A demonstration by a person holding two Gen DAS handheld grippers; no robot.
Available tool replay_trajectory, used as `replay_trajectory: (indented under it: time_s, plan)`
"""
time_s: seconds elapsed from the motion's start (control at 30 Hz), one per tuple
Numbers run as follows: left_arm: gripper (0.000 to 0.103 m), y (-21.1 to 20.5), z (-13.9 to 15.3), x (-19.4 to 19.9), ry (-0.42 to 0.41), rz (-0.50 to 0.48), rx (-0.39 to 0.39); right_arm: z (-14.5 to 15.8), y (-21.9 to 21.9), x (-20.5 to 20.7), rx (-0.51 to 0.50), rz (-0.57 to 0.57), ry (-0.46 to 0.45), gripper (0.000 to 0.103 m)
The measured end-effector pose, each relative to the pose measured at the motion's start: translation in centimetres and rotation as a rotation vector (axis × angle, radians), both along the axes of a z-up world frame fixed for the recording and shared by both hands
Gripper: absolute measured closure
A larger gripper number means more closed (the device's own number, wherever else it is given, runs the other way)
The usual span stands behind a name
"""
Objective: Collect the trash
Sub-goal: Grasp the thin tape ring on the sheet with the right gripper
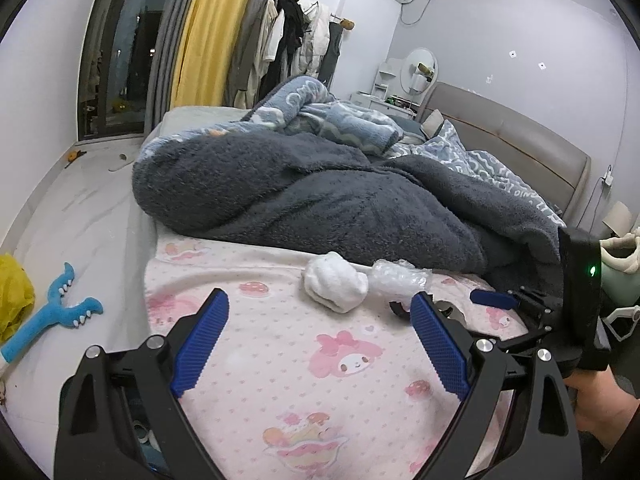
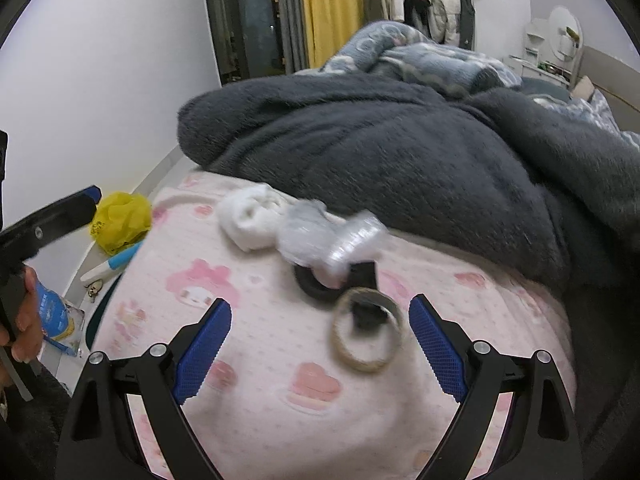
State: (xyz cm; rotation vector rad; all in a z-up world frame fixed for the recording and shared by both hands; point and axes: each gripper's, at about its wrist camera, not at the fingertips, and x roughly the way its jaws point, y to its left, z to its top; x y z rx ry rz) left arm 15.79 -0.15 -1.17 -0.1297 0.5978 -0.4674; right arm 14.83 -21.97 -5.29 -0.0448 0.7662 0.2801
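A small heap of litter is lying on the pink cartoon-print bed sheet [image 2: 280, 360], just in front of the dark grey fleece blanket [image 2: 400, 152]: a crumpled white tissue wad [image 2: 250, 216], a crinkled clear plastic wrapper [image 2: 320, 236] touching it on the right, a black rubbery ring [image 2: 310, 286] partly under the wrapper, and a tan cardboard tape-roll core [image 2: 366, 334] nearest the camera.

The right gripper [image 2: 320, 346] is pointing down at the heap with its jaws spread wide and gripping nothing. The tape core is sitting just ahead of them, right of centre and close to the right blue pad; it is lying flat with its hole facing up, so one pad would probably have to go inside the ring or both around it.

The left gripper [image 1: 320, 344] is likewise released and empty. From it the tissue wad [image 1: 336, 286] and wrapper [image 1: 400, 276] are lying further ahead, slightly right. The right hand is the nearer to the heap.
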Motion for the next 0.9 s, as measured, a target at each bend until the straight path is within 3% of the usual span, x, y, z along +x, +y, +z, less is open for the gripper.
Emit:
replay_trajectory:
  time_s: [0.13,0.5,0.67,0.9]
  plan:
    - [0.009,-0.8,-0.2,0.4,0.014,-0.015,-0.021,-1.1,-1.0,0.4,-0.01,-0.006,0.032,0.024]
    - [0.009,-4.3,-1.2,1.6,0.069,-0.119,-0.081,-3.1,-2.3,1.5,-0.024,0.007,0.067,0.039]
    - [0.01,-6.0,-1.8,2.0,0.091,-0.151,-0.094,-3.2,-2.3,1.8,-0.021,0.024,0.072,0.056]
    - [0.01,-7.4,-2.6,3.0,0.117,-0.153,-0.116,-2.6,-3.3,1.3,0.003,0.03,0.052,0.058]
